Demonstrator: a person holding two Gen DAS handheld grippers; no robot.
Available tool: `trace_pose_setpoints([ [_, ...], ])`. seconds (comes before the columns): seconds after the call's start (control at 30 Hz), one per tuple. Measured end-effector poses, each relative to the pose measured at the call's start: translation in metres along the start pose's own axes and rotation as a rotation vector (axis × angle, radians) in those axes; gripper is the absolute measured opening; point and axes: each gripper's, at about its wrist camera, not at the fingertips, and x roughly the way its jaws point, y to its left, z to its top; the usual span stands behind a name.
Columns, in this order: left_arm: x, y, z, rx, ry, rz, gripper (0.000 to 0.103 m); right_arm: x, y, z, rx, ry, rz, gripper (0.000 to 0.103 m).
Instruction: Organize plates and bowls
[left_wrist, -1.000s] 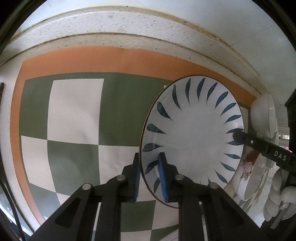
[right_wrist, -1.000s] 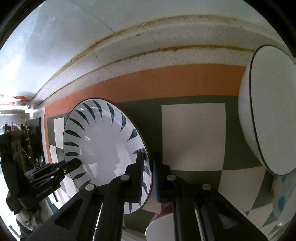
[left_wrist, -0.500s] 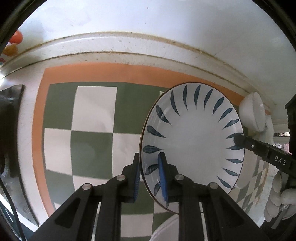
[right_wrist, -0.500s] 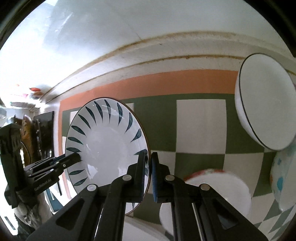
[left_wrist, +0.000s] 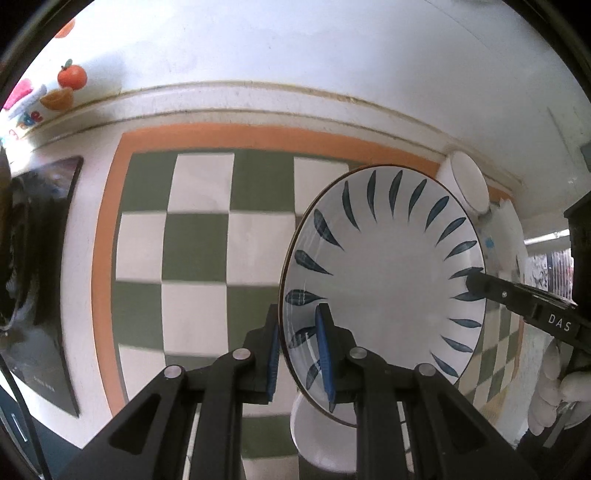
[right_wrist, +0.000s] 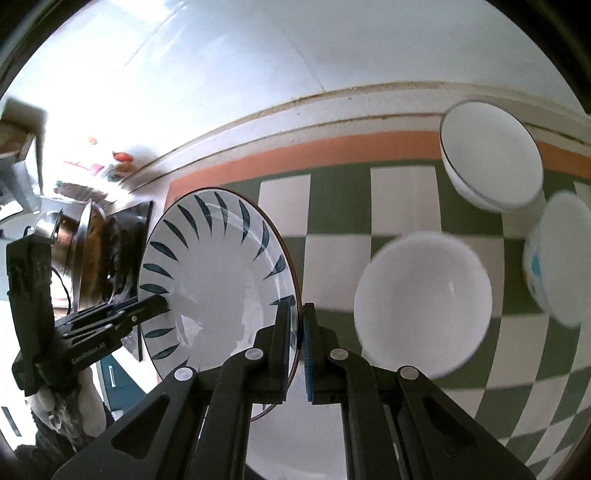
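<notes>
Held off the checkered mat (left_wrist: 192, 236): leaf-patterned plate (left_wrist: 388, 288), rim pinched by left gripper (left_wrist: 300, 354) and "DAS"-marked right gripper (right_wrist: 295, 343); empty white bowl (right_wrist: 424, 306) right.

White ceramic plate (left_wrist: 384, 280) has dark blue leaf strokes round its rim; green-and-white checked mat (left_wrist: 199, 236) is edged orange; round bowls (right_wrist: 423, 302) plain white.

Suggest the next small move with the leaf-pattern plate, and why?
Probably lower it flat onto the white plate directly beneath. Both the left gripper and right gripper pinch opposite rims of the leaf-pattern plate, holding it clear of the checkered mat, with bowls only off to the right.
</notes>
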Motion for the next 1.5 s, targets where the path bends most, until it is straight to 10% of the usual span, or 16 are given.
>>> trace_pose_setpoints([
  [0.7,0.044,-0.023,-0.096,0.096,0.138,0.041,0.016,0.036,-0.046,-0.149,0.094,0.101,0.012,0.008],
  [1.5,0.078,-0.027,-0.105,0.108,0.193,0.052,0.018,0.053,-0.060,-0.155,0.111,0.124,-0.034,0.008],
])
